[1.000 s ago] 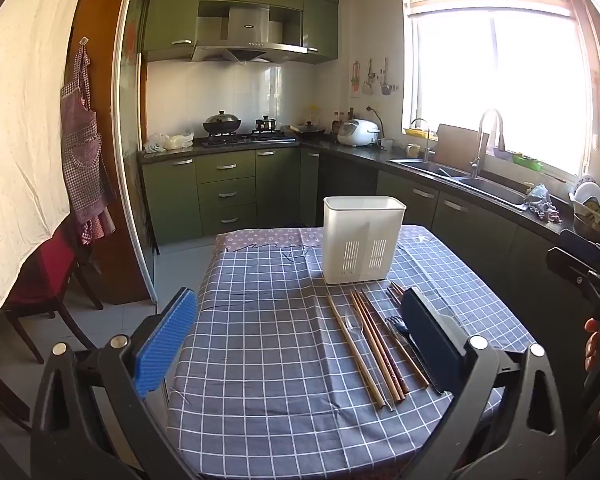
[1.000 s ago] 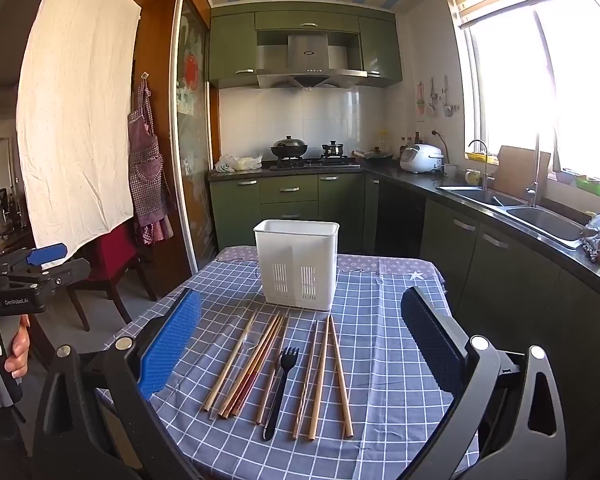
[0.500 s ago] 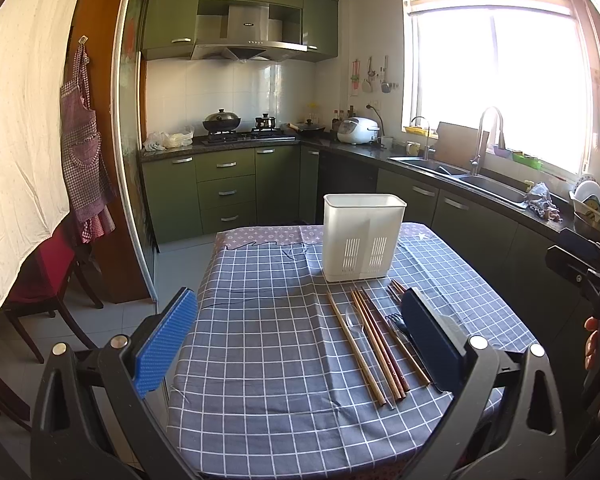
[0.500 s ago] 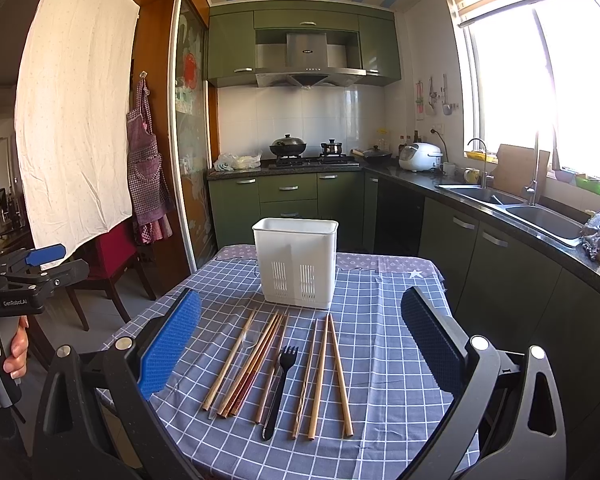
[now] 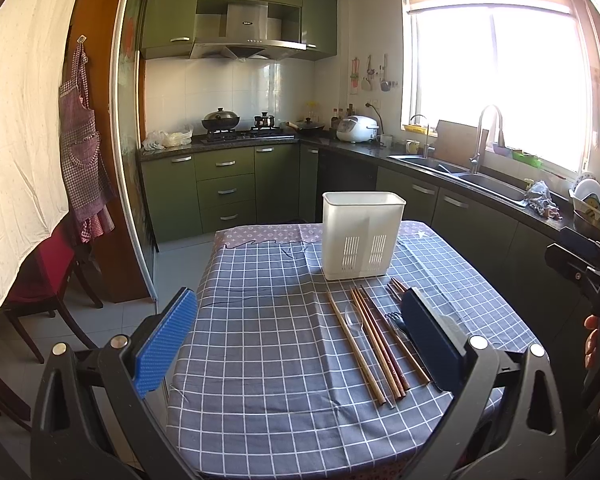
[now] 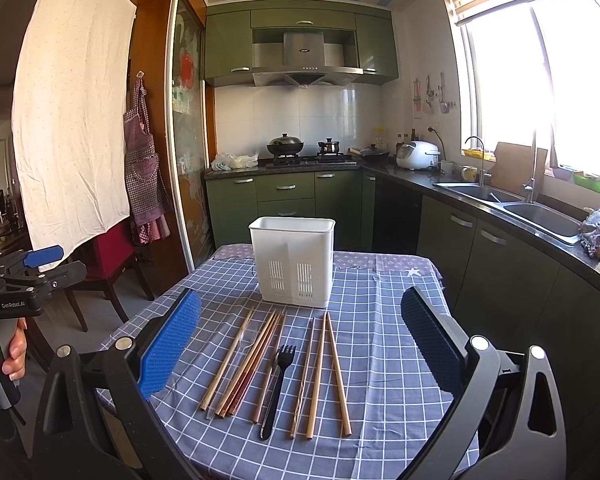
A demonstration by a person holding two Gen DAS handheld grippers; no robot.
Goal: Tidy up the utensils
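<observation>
A white slotted utensil holder (image 6: 293,261) (image 5: 363,235) stands upright on the checked blue tablecloth (image 6: 380,360). In front of it lie several wooden chopsticks (image 6: 318,376) (image 5: 354,346), a black plastic fork (image 6: 277,386) (image 5: 396,320) and a clear plastic spoon (image 5: 356,326), side by side. My right gripper (image 6: 300,344) hovers open above the near ends of these utensils, holding nothing. My left gripper (image 5: 300,338) is open over the cloth to the left of the row; its right pad (image 5: 430,340) hides part of the fork.
Green kitchen cabinets, a stove with pots (image 6: 286,146) and a sink counter (image 6: 520,208) ring the table. A red chair (image 5: 40,276) stands at the left. The other hand-held gripper shows at the frame edge (image 6: 16,284) (image 5: 584,272).
Both views have shifted very slightly; the utensils and holder have not moved and both grippers stay open.
</observation>
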